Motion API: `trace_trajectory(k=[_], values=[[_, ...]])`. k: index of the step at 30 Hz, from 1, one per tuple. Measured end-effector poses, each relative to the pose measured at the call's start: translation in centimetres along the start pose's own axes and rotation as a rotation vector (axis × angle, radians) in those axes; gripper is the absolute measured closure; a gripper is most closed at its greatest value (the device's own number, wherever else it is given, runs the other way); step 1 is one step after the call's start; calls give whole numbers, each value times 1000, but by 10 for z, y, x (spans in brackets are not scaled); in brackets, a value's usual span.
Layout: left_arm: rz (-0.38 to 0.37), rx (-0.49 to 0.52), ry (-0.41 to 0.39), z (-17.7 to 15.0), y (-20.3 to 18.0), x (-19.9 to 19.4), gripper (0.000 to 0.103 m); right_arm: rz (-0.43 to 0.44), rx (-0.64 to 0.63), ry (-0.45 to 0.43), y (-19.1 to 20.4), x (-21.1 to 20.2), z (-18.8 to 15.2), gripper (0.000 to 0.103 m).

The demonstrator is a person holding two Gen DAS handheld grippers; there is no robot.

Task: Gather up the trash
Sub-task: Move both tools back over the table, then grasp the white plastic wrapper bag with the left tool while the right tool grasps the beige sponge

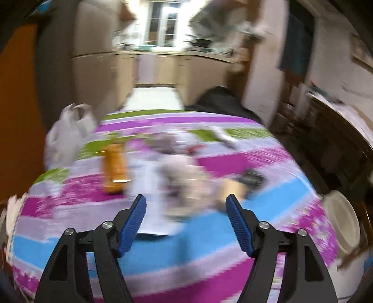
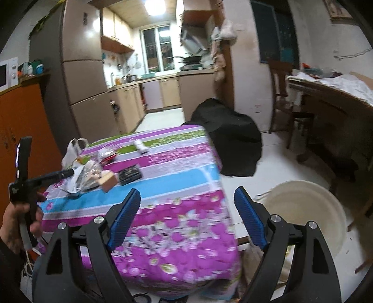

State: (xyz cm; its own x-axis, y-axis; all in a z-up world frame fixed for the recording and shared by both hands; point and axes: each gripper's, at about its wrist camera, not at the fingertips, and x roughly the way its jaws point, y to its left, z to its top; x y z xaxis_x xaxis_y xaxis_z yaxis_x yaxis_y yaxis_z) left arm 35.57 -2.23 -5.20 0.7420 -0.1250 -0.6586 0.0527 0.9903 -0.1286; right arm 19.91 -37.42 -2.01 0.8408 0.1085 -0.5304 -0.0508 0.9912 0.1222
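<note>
crumpled trash (image 2: 89, 173) beyond open jaws.

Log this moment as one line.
left gripper: open, empty | right gripper: open, empty | crumpled trash pile: on striped floral tablecloth | round white basin: on floor

a narrow kitchen opens at the back, with beige cabinets (image 2: 126, 98), a bright window (image 2: 157, 47) and a glowing ceiling lamp (image 2: 155, 4). a tall fridge (image 2: 81, 70) stands left beside an orange cupboard (image 2: 21, 121). the floor (image 2: 275, 163) is pale; a wooden chair (image 2: 282, 93) stands by the white wall (image 2: 247, 58).
</note>
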Motion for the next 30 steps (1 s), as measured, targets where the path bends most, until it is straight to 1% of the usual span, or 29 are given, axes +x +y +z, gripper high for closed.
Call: trace_trajectory(k=[1,3,4,6,8,11,13,16,20,21,23,24,25,27,30], values=[[25,-38,6,2,23,1,28,9,-6,4,7,0,-3,23],[51,-88,7,5,53,1,27,24,-19,16,17,6,-4,23],[49,-113,19,7,67,4,25,30,-26,24,22,9,-5,23],[25,-122,59,8,73,16,21,42,-33,36,30,15,-6,23],[-24,-118,109,8,76,30,21,52,-44,50,40,21,-7,23],[-54,-115,126,7,72,41,21,61,-60,65,48,26,-8,23],[-60,-119,125,9,67,47,21,67,-68,79,52,31,-9,23],[-48,-133,129,7,63,58,21,76,-77,94,56,34,-10,23],[-53,-140,153,4,56,71,22,92,-79,104,64,40,-9,23],[-48,-133,158,3,53,74,25,99,-78,106,66,42,-8,23],[-42,-125,169,2,50,81,35,119,-75,115,71,47,-7,23],[-41,-128,178,2,50,84,46,133,-71,122,75,50,-6,23],[-47,-133,182,0,51,86,53,142,-66,128,77,53,-5,23],[-46,-145,189,-1,53,89,55,162,-55,141,82,59,-4,23],[-46,-153,176,-4,56,85,59,191,-44,163,90,71,-3,23]])
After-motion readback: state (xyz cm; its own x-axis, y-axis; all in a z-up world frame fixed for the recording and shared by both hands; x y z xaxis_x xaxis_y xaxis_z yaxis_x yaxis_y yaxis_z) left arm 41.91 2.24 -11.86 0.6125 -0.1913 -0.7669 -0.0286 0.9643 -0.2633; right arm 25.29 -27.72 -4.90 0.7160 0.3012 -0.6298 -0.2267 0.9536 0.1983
